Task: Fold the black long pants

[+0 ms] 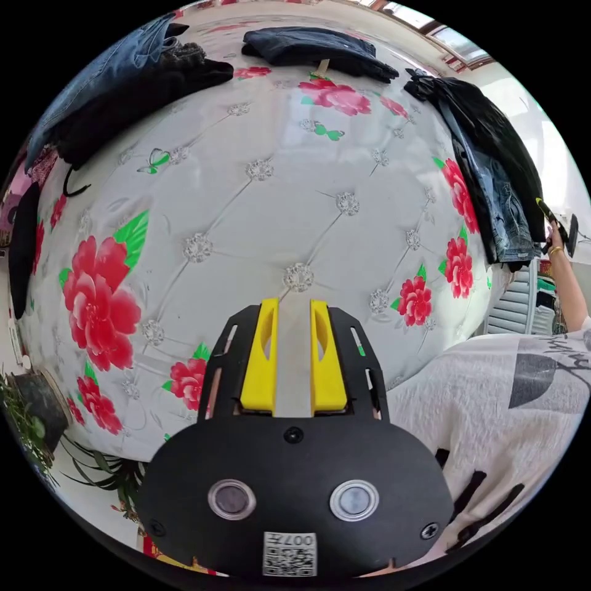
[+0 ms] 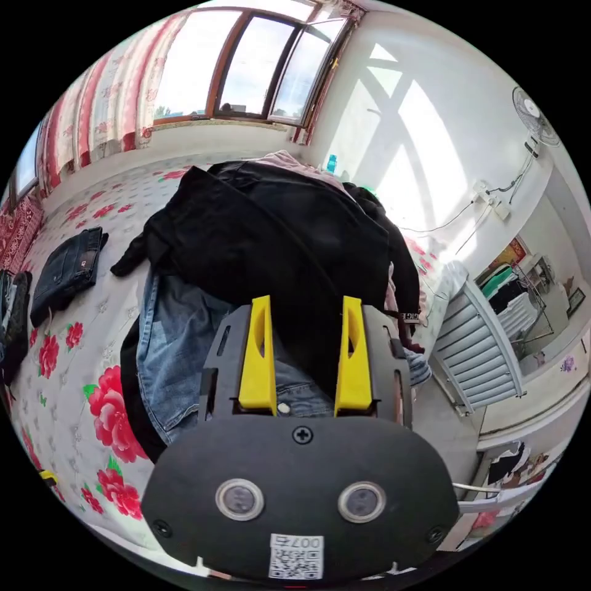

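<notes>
A heap of clothes [image 1: 492,160] lies at the edge of the flowered bed [image 1: 277,203]. In the right gripper view a black garment [image 2: 277,228] tops the heap, over blue jeans [image 2: 178,332]; I cannot tell whether it is the pants. My right gripper [image 2: 306,305] hovers just above this heap, jaws wide open and holding nothing. It also shows in the left gripper view [image 1: 557,231], held by a hand beside the heap. My left gripper [image 1: 293,308] hangs over the bare bed cover, jaws a little apart with nothing between them.
A folded dark garment [image 1: 314,49] and a stack of jeans and black clothes [image 1: 123,80] lie at the bed's far side. Folded dark jeans [image 2: 68,271] rest on the cover. A radiator [image 2: 480,351] stands by the bed, a plant [image 1: 31,418] on the floor.
</notes>
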